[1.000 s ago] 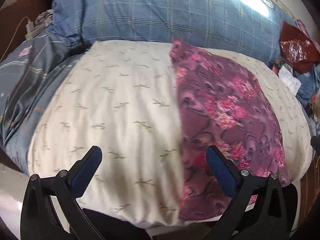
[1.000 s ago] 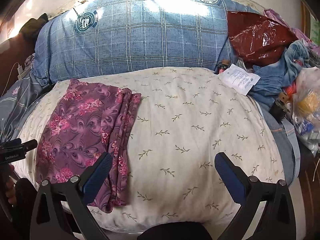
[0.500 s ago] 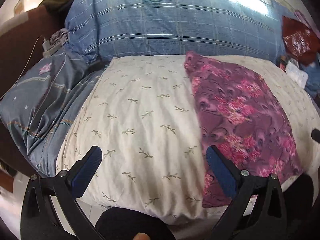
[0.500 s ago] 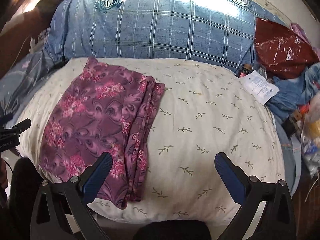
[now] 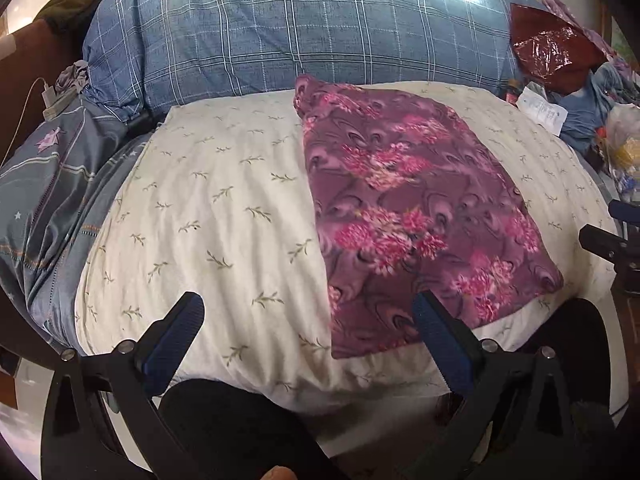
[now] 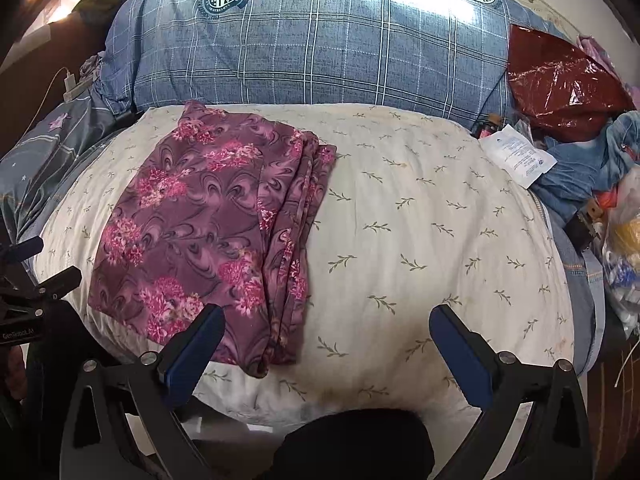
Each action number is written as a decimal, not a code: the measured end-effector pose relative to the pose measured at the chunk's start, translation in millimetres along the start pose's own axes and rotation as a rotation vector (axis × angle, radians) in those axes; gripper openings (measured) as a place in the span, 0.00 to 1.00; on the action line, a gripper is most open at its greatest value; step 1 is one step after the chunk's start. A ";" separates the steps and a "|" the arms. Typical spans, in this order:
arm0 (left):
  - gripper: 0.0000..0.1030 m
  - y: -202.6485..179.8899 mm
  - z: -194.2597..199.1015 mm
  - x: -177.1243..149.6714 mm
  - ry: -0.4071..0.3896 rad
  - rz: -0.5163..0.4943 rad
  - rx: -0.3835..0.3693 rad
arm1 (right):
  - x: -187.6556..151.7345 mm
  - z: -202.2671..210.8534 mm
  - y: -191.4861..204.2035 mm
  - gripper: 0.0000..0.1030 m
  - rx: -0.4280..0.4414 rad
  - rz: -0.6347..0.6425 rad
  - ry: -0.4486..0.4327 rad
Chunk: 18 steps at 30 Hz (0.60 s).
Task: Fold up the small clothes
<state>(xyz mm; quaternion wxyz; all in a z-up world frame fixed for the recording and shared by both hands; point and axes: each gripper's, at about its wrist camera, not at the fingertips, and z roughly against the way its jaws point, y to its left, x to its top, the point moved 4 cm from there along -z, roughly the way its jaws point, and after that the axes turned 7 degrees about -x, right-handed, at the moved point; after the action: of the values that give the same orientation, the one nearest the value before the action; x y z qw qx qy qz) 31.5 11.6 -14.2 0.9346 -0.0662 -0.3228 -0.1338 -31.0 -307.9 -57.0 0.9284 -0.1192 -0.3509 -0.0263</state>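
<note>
I held both tools back from the near edge of the cream pillow [image 6: 420, 216], the one printed with small green sprigs, and neither touched anything. My left gripper [image 5: 308, 332] had its blue-padded fingers spread wide with nothing between them, hanging above the near left part of the pillow. My right gripper [image 6: 326, 340] was spread just as wide and equally bare, its left finger [image 6: 192, 360] over the near edge of the purple floral garment [image 6: 200, 224] as that camera saw it. The garment lay folded into a long rectangle on the left half of the pillow, running from the near edge up toward the blue plaid pillow [image 6: 320, 48] behind, with its stacked layers showing as ridges along its right side. From the left camera the same garment [image 5: 408, 208] sat to the right of my fingers, flat and smooth on top. A white printed paper slip [image 6: 518, 156] rested at the pillow's far right corner, just beside a dark red plastic bag [image 6: 560, 80] and a heap of blue cloth [image 6: 592, 160].
</note>
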 end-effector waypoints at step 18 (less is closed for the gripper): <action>1.00 -23.8 11.4 -4.3 -0.017 -0.055 -0.045 | -10.3 10.4 -6.3 1.00 -0.013 0.009 -0.013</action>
<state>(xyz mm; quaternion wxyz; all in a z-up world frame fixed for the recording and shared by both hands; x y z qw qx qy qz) 14.7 -7.9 -7.0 0.9261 -0.0791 -0.3292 -0.1662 -46.3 -311.9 -54.9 0.9255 -0.1270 -0.3561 -0.0234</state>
